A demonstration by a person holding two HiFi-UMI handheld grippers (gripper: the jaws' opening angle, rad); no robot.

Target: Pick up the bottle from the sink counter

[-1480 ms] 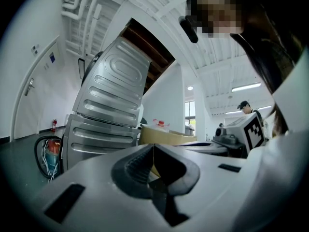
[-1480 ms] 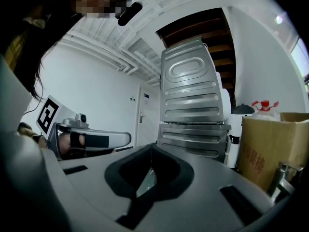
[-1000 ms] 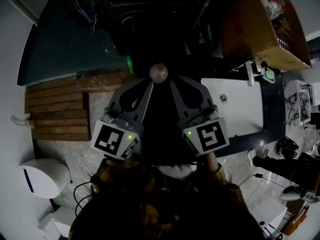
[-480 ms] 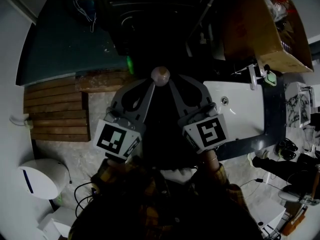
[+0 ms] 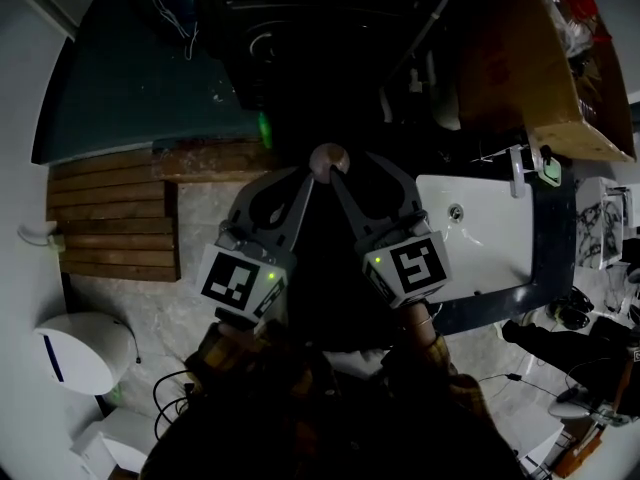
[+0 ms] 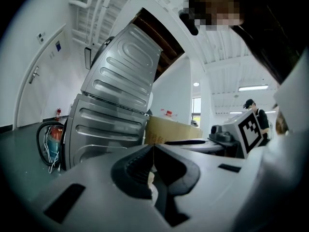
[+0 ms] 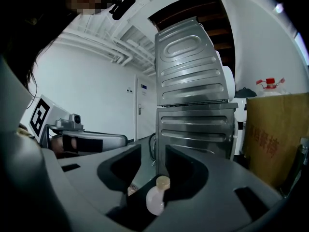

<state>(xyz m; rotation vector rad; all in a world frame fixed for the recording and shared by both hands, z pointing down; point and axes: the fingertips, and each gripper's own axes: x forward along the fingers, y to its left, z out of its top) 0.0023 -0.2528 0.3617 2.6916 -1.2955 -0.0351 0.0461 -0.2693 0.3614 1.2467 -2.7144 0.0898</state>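
Utility/laundry-type workroom: two ribbed metal machines (image 7: 193, 95) stacked at frame centre, white sink (image 5: 490, 228) in dark counter (image 5: 548, 238) at right, cardboard box (image 5: 540, 68) upper right, wood slats (image 5: 110, 223) at left, bare ceiling pipes (image 6: 91, 4) upper left.

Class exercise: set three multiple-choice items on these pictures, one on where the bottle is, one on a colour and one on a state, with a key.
1. Where is the bottle?
A. on the white sink
B. between the right gripper's jaws
C. on the wooden slats

2. What colour is its cap?
A. red
B. tan
C. blue

3. In what state is the bottle?
A. capped
B. uncapped
C. broken in two

Key:
1 B: the right gripper view shows it between that gripper's jaws, which are opening.
2 B: the cap is pale tan above a whitish body.
3 A: the cap sits on the neck and the bottle is whole.
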